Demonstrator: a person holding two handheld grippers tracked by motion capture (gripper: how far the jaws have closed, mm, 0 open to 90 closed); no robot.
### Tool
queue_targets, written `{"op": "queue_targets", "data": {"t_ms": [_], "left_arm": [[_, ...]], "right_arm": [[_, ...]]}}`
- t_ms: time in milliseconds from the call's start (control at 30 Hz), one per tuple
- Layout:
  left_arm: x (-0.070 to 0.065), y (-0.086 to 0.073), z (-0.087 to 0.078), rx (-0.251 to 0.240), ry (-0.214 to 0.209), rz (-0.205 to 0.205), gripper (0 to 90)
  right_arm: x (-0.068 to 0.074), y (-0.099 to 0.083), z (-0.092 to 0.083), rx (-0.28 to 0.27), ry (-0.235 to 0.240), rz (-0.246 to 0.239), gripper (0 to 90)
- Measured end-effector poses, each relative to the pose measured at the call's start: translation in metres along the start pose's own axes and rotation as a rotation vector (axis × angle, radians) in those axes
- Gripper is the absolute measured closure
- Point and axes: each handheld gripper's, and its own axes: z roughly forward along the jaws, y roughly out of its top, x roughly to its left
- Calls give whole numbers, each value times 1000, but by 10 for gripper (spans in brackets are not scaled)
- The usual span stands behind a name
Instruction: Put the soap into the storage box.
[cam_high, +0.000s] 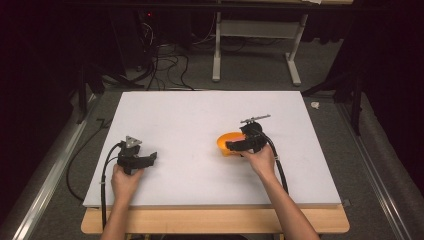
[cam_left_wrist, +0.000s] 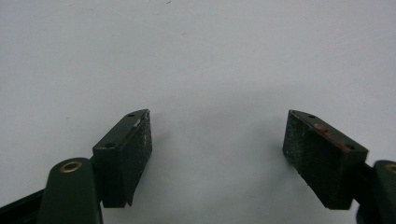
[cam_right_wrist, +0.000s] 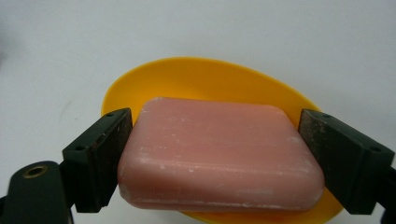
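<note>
In the high view the right gripper (cam_high: 234, 145) and the hand behind it covered most of the orange dish (cam_high: 226, 141), so that only its left part showed on the white bench (cam_high: 200, 115), right of centre; the soap could not be made out there. The right gripper view gave it plainly: a pink bar of soap (cam_right_wrist: 219, 156) sat between the jaws, both pads pressed against its short ends, the gripper closed on it, with the orange dish (cam_right_wrist: 205, 79) behind and below. Whether the bar rested in the dish or was lifted clear of it could not be told, and the bar's front hid the dish's floor. The dish's lower edge was cut off by the frame. No stamp, brand or lettering could be read on the soap's scuffed face, nor on the dish. The left gripper (cam_high: 150, 159) lay well apart at the bench's left, its jaws spread wide over bare bench (cam_left_wrist: 196, 56) and holding nothing.
</note>
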Motion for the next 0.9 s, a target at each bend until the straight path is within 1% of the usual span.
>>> {"op": "queue_targets", "data": {"t_ms": [133, 233, 500, 600, 700, 900], "left_arm": [[0, 0, 0, 0, 0, 0, 243], [0, 0, 0, 0, 0, -1, 243], [0, 0, 0, 0, 0, -1, 243], [0, 0, 0, 0, 0, -1, 243], [0, 0, 0, 0, 0, -1, 243], [0, 0, 0, 0, 0, -1, 243]], "right_arm": [[1, 0, -2, -9, -4, -4, 131], [1, 1, -4, -25, 6, -2, 128], [3, 1, -8, -45, 11, -12, 128], [4, 1, -12, -61, -2, -35, 131], [3, 1, -17, -83, -7, -48, 133], [-4, -2, -31, -127, -7, -40, 142]]}}
